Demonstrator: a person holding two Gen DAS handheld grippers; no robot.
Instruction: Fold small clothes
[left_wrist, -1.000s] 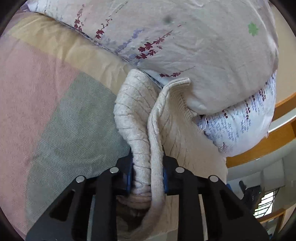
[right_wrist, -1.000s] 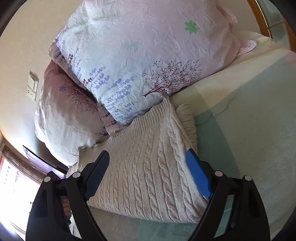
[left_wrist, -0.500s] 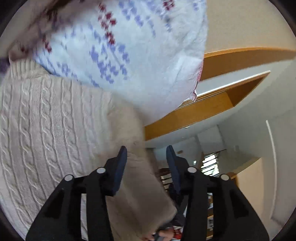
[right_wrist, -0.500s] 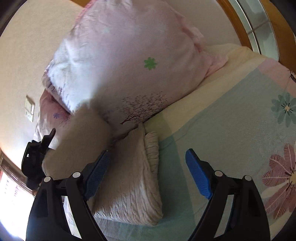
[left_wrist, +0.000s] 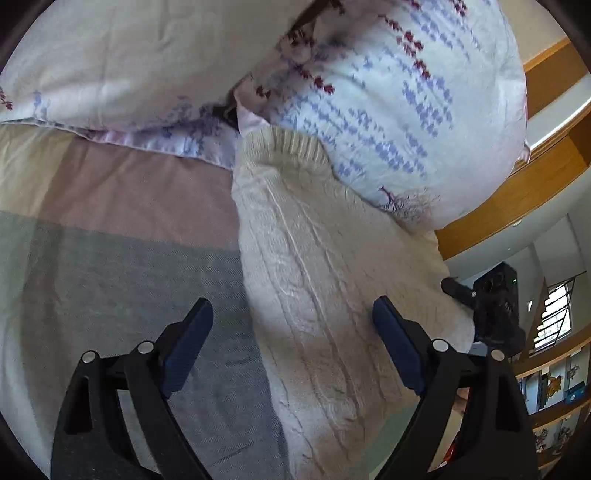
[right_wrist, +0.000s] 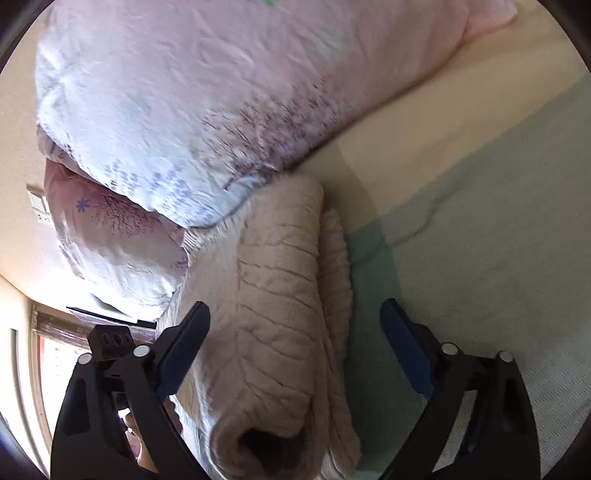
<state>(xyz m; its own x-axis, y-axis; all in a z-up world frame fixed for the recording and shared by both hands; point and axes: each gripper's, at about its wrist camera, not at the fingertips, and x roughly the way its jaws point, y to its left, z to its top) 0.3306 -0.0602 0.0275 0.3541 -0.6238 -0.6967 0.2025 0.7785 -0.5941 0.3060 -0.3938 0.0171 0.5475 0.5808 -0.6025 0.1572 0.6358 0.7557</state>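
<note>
A cream cable-knit sweater (left_wrist: 317, 266) lies folded on the bed, its far end tucked under the pillows. My left gripper (left_wrist: 291, 332) is open, its jaws wide apart, hovering over the sweater's near part with the left finger over the blanket. In the right wrist view the sweater (right_wrist: 277, 295) shows as a thick folded roll with a sleeve edge along its right side. My right gripper (right_wrist: 295, 332) is open and straddles the roll without holding it.
Floral pillows (left_wrist: 388, 92) (right_wrist: 203, 92) lean over the sweater's far end. The bed has a pastel checked blanket (left_wrist: 110, 266) (right_wrist: 480, 221). A wooden headboard (left_wrist: 517, 199) and the other gripper's body (left_wrist: 495, 306) are at the right.
My left gripper let go of the sweater and opened wide, then swung back to face it. The sweater was folded over into a thicker roll. My right gripper stayed open and moved closer.
</note>
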